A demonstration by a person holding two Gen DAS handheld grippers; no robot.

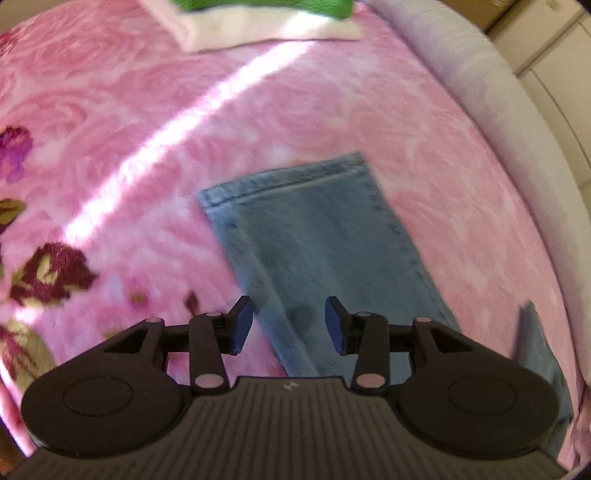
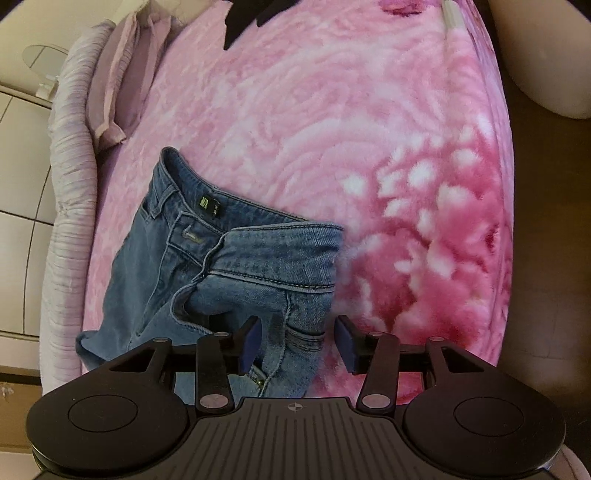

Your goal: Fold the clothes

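- The jeans (image 2: 236, 273) lie on the bed, on a pink rose-patterned blanket (image 2: 369, 147). My right wrist view shows the waistband end rumpled, fly open and label showing; my left wrist view shows one leg (image 1: 317, 240) lying flat, its hem toward the far side.
- My left hand-held gripper (image 1: 289, 325) hovers over that leg with its jaws apart, holding nothing.
- My right hand-held gripper (image 2: 298, 343) hangs above the hip pocket area, jaws likewise spread and empty.
- A folded white and green stack (image 1: 258, 26) sits well apart at the far end of the bed.
- I judge the jeans are laid out long, not yet a compact fold; whether the legs are already doubled over each other I cannot tell.
- I reckon the next grip needs both jaws low on the denim, pinching cloth without the plush blanket.
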